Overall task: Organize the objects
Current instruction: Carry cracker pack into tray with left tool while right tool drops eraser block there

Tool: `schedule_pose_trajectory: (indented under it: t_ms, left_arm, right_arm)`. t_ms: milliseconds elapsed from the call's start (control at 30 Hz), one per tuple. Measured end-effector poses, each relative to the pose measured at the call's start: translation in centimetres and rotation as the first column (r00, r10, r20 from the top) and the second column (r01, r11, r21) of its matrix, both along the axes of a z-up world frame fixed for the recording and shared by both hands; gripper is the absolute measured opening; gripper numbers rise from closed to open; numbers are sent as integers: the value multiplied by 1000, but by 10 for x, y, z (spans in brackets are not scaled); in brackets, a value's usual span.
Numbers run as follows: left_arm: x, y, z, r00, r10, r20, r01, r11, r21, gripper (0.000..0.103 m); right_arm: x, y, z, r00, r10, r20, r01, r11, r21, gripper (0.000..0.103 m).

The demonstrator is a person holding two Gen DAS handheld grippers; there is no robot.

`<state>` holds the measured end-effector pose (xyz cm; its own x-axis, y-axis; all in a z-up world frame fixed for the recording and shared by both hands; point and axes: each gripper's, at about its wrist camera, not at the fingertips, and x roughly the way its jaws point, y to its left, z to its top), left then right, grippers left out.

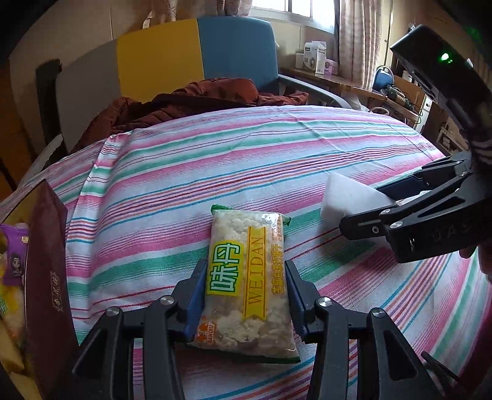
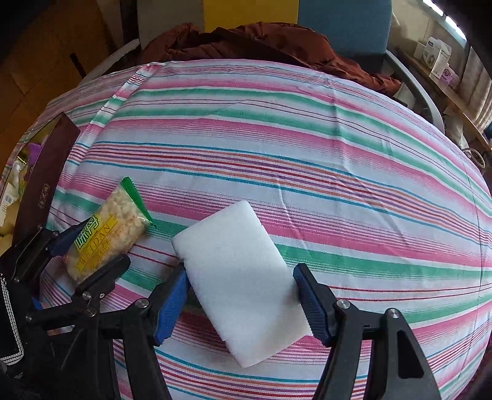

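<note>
Tongs [image 2: 240,295] around rectangular foam block [image 2: 243,280]

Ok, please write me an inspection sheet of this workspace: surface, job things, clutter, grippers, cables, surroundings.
Surface: striped sheet, lightly creased.
Job's things: snack packet between the left gripper's fingers; white foam block between the right gripper's fingers; dark red box at the left edge, packets inside.
Clutter: brown jacket at the far edge.
Grippers: left gripper shut on the packet; right gripper shut on the block.
Cables: tangle on the side desk.
Surroundings: yellow-blue headboard, curtained window.
</note>
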<state>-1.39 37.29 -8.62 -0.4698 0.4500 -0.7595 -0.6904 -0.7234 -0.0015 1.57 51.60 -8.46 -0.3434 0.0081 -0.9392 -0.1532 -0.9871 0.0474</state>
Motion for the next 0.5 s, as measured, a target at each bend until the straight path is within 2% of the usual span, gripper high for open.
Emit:
schedule_pose_trajectory:
  t_ms: [167,267,333,500]
  left_arm:
    - [0,0,1,1000,-1,3,1,1000,-3,47]
    - [0,-3,7,999,0,33,0,1000,-13,46]
    - [3,-12,18,999,-1,53,0,1000,9,46]
    - [16,-46,59,1000,-15,16,14,997,78,46]
  right_arm:
    - [0,1,3,1000,-2,-13,2,1000,19,69]
    - [0,3,0,1000,-10,-6,10,999,44,69]
    - [0,5,-1,1000,-19,-1,19,998,54,69]
    - [0,10,-7,999,-40,24,38,996,77,69]
